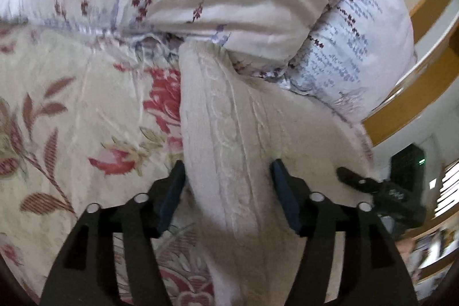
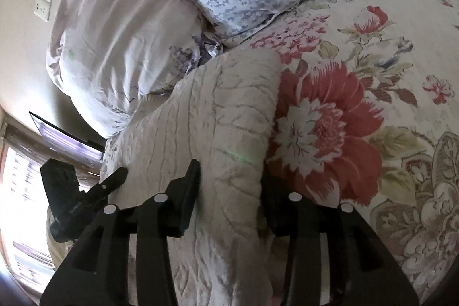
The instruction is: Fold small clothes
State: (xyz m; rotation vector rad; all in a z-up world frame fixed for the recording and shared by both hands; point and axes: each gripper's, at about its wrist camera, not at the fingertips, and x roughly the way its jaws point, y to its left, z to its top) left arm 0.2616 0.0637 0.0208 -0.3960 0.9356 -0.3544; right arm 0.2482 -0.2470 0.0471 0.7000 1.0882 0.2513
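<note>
Both grippers angle down over the cream cable-knit sweater (image 1: 229, 139) on the floral bedsheet (image 1: 71, 111). Left gripper (image 1: 228, 177) jaws parted, straddling a fold without pinching it. Right gripper (image 2: 229, 177) likewise parted astride the knit; its right finger partly hidden.

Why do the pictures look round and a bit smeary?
Both views use a fisheye lens, so corners go dark and edges bend. Left wrist view: the shelves smear with motion blur. Right wrist view: the window glares white, and a faint green glint sits on the knitted cloth.
</note>
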